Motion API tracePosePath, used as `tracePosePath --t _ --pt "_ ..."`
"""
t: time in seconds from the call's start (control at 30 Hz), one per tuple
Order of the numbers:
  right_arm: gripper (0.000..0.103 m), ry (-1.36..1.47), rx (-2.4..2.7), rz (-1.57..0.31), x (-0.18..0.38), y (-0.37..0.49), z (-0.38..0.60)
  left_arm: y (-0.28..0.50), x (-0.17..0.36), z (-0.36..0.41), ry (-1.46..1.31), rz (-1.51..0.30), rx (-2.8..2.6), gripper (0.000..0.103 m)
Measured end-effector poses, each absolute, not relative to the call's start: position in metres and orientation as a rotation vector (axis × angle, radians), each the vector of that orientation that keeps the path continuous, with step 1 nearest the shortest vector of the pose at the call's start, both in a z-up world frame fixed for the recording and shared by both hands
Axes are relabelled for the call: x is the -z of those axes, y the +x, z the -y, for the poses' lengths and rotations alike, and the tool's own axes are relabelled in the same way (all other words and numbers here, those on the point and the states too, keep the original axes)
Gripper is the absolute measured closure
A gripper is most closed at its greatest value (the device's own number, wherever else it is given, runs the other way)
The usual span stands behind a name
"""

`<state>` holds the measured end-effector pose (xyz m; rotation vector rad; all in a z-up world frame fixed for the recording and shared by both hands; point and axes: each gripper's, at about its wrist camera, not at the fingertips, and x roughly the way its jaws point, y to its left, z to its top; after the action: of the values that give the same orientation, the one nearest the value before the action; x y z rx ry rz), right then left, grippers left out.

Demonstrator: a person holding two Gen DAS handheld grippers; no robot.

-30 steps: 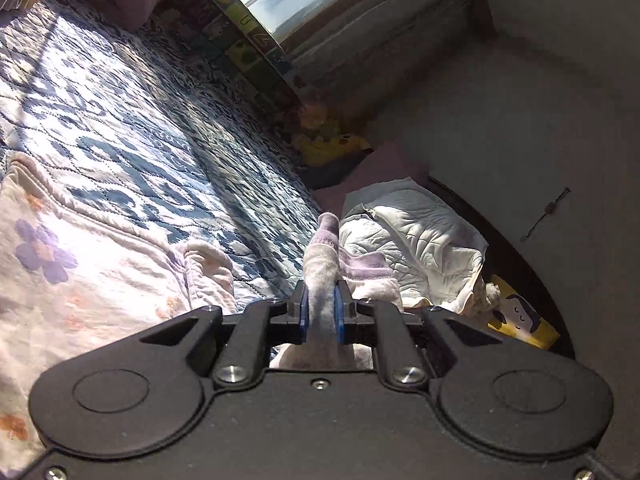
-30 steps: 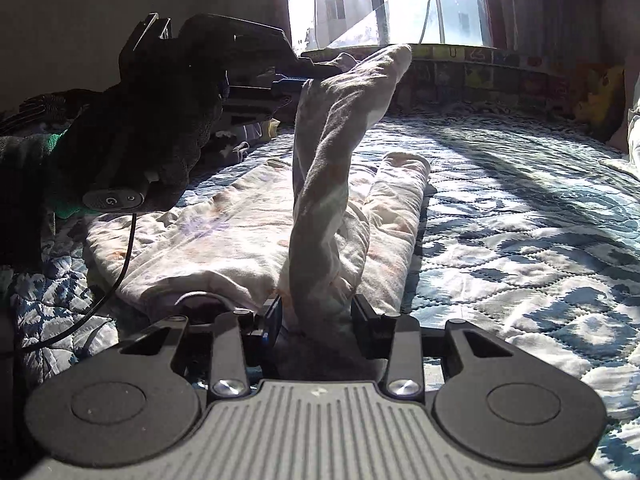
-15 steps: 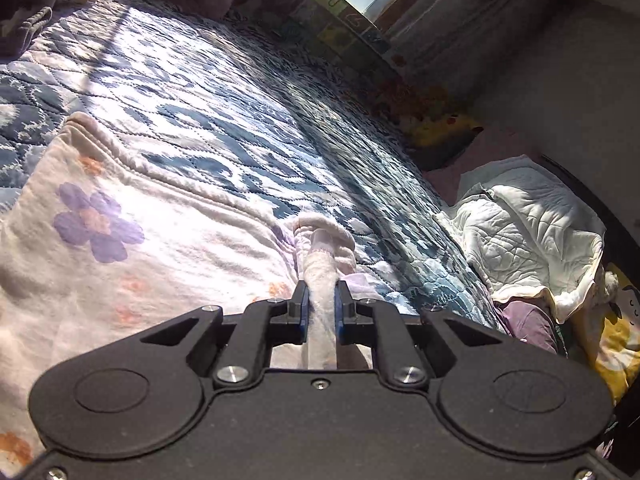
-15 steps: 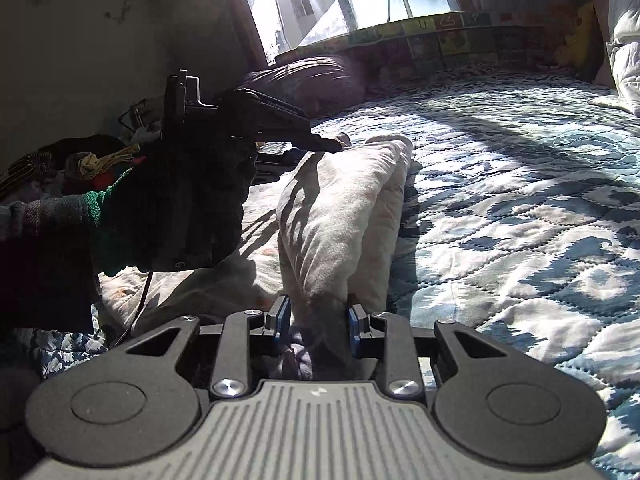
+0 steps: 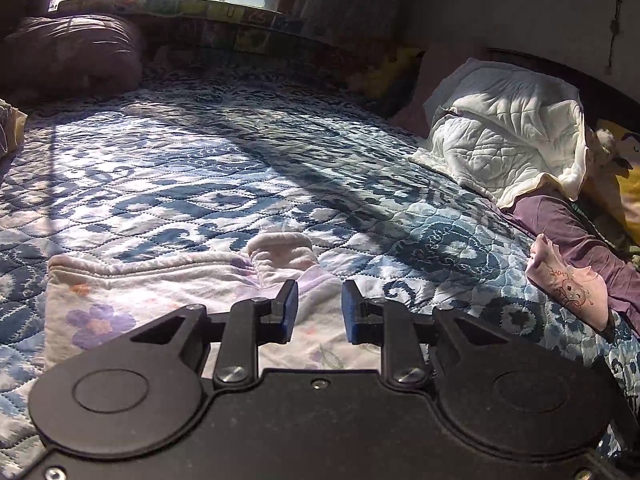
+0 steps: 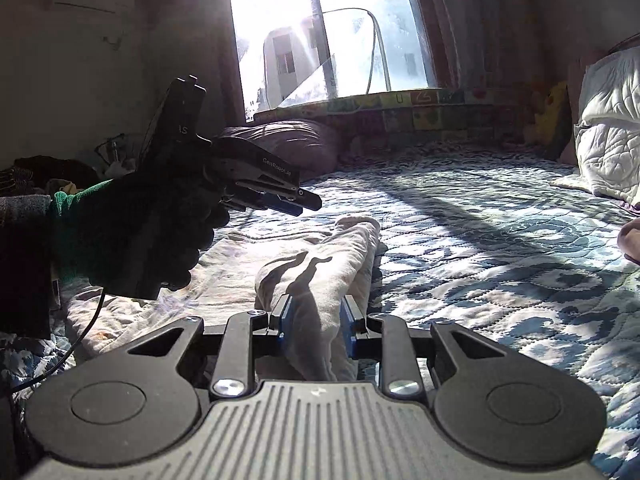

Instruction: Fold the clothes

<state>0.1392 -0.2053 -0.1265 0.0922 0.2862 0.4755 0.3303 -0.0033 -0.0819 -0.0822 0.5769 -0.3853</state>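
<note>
A pale garment with purple flower prints (image 5: 160,292) lies flat on the blue patterned quilt (image 5: 200,168). Its sleeve (image 6: 332,264) is folded across the body, cuff (image 5: 280,250) pointing away from me. My left gripper (image 5: 317,312) hovers just above the garment, open, with nothing between its blue pads. In the right wrist view that left gripper (image 6: 296,202) is held in a black-gloved hand (image 6: 132,232) above the cloth. My right gripper (image 6: 316,322) is open, its pads either side of the folded sleeve without pinching it.
A white quilted duvet (image 5: 508,140) and purple cloth (image 5: 568,232) are piled at the right, with a small pink printed garment (image 5: 568,288) beside them. A dark purple pillow (image 5: 72,56) lies by the window (image 6: 320,32). Clutter sits at the far left.
Both grippers have lowered the sleeve onto the garment and let go. The left gripper has opened and lifted clear; the right gripper's jaws have widened around the sleeve.
</note>
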Motion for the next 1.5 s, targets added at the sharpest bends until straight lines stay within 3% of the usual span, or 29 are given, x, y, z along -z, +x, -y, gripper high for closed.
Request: tracePosePath --t 0.1,0.23,0.4,0.53,0.83,1.17,1.4,1.5 --pt "0.079 0.123 -0.502 -0.324 0.128 0.153 0.197 0.341 0.095 0.031 0.073 -0.620 0.401 0.083" --pt "0.082 0.283 -0.519 -0.600 0.155 0.190 0.196 0.364 0.123 0.046 0.152 -0.697 0.360 0.082" --pt "0.092 0.400 -0.541 -0.632 0.163 0.199 0.213 0.370 0.141 0.057 0.255 -0.722 0.333 0.080" --pt "0.092 0.388 -0.540 -0.607 0.163 0.194 0.212 0.374 0.138 0.067 0.313 -0.753 0.313 0.080" --pt "0.082 0.327 -0.542 -0.547 0.153 0.177 0.205 0.399 0.087 0.067 0.210 -0.704 0.261 0.078" --pt "0.076 0.323 -0.577 -0.567 0.155 0.180 0.204 0.462 0.139 0.064 0.149 -0.860 0.174 0.077" --pt "0.075 0.332 -0.589 -0.545 0.155 0.179 0.206 0.478 0.128 0.044 -0.046 -0.958 0.150 0.075" --pt "0.069 0.338 -0.585 -0.501 0.151 0.174 0.209 0.457 0.098 0.028 -0.155 -0.854 0.110 0.071"
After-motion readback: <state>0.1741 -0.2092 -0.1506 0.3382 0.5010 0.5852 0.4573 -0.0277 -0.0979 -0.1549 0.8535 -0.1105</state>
